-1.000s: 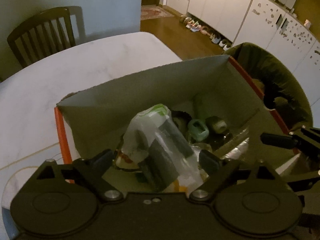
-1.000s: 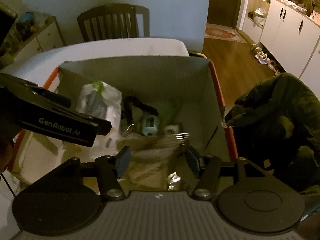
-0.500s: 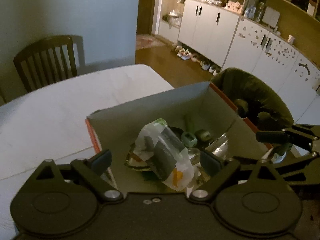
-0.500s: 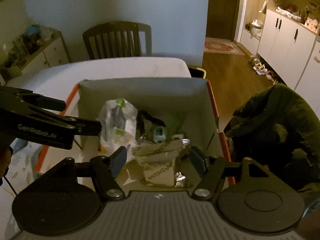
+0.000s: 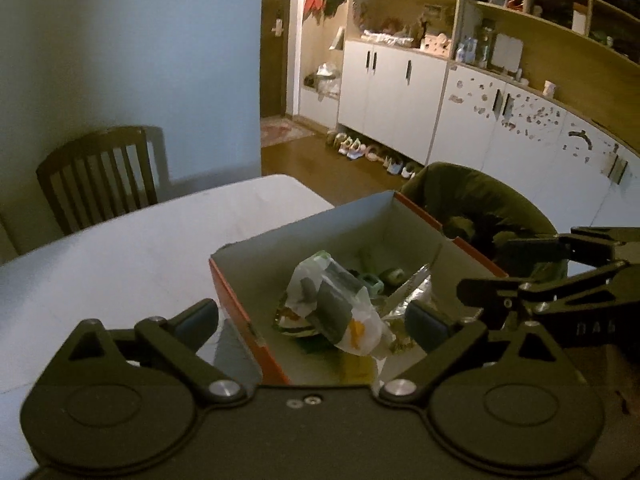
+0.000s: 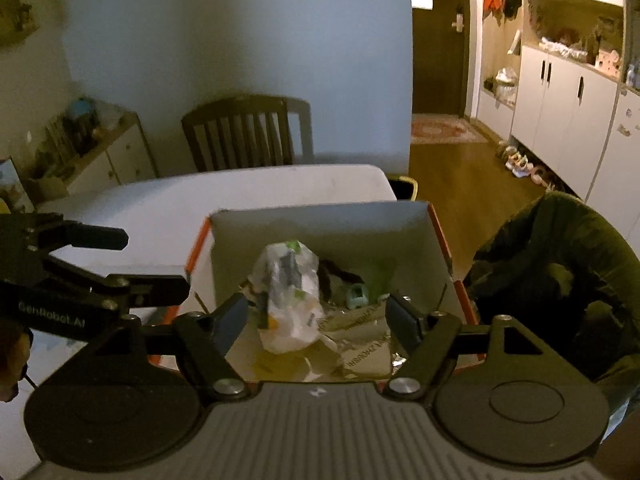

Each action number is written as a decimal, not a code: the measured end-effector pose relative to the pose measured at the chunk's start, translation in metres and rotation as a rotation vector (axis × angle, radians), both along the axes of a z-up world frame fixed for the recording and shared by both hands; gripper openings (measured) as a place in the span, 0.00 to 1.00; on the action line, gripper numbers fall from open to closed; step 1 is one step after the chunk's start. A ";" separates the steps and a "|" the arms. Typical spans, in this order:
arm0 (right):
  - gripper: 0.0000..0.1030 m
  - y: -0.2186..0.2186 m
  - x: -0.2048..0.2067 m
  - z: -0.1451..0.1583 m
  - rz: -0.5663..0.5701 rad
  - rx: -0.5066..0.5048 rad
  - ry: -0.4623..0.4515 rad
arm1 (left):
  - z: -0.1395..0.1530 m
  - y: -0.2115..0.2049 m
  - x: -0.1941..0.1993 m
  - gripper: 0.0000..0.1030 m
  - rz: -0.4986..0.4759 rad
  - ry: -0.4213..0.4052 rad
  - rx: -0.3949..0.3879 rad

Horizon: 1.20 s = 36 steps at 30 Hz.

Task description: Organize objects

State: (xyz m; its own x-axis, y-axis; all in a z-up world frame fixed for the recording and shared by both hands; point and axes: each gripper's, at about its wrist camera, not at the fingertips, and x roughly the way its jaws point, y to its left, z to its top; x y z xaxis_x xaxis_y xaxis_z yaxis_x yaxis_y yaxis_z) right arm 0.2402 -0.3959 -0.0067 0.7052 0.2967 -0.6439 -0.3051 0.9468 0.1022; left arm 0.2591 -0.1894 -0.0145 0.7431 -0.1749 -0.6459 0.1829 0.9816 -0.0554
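Left tongs (image 5: 310, 322) released, jaws just widening, nothing gripped; right tongs (image 6: 318, 320) likewise, above orange box (image 6: 320, 220). Box at tabletop (image 5: 140, 256) right edge, holding white plastic bag (image 6: 290, 296) and foil packet (image 6: 360, 336). Right view alone shows low cabinet (image 6: 120, 156) at left. Beyond: wooden chair (image 6: 240, 132), cupboards, open floor toward door.

A home dining room: table (image 5: 132, 248), wooden chair (image 6: 244, 132), shoes (image 5: 368, 152) beneath cabinets (image 5: 392, 84).
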 end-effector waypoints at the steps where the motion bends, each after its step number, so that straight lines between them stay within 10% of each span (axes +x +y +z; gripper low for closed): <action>1: 0.75 0.001 -0.005 0.002 -0.005 0.009 -0.012 | 0.002 0.001 -0.004 0.97 -0.006 -0.008 0.000; 17: 0.94 0.004 -0.060 0.021 -0.077 0.203 -0.104 | 0.015 0.022 -0.048 1.00 -0.019 -0.085 -0.047; 36: 0.96 0.010 -0.087 0.017 -0.177 0.172 -0.123 | 0.007 0.013 -0.067 1.00 -0.069 -0.109 -0.066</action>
